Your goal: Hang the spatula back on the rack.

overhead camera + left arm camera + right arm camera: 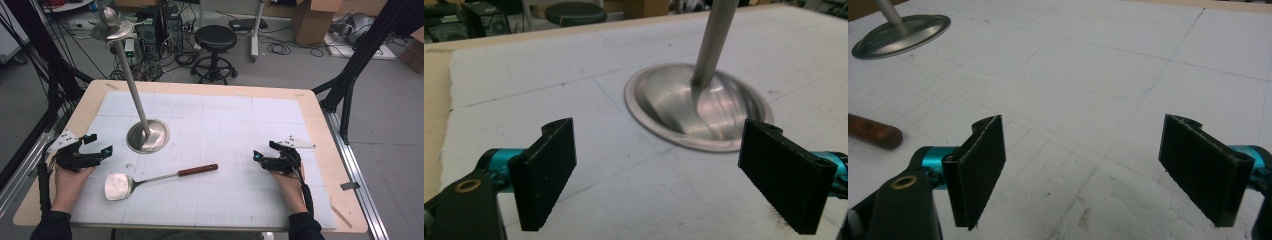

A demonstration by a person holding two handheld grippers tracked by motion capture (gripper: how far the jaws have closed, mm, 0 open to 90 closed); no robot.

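Two grippers rest at the frame's lower corners, left gripper (pixel 95 146) and right gripper (pixel 264 150), jaws wide and empty. Between them lies the steel spatula with reddish, seemingly wooden handle (pixel 150 180), below the round metal stand base (pixel 148 136).

No readable text, labels, brands or numbers anywhere. The white mat (pixel 225 150) on the table (pixel 90 107) carries faint grid lines, no lettering.

The counter (pixel 320 120) carries one spatula (pixel 150 179) with a wooden handle and one metal stand (pixel 147 135) on a round base. Two tools rest on it, the left tool (pixel 97 145) and the right tool (pixel 265 150). One black stool (pixel 215 37) stands on the floor beyond.
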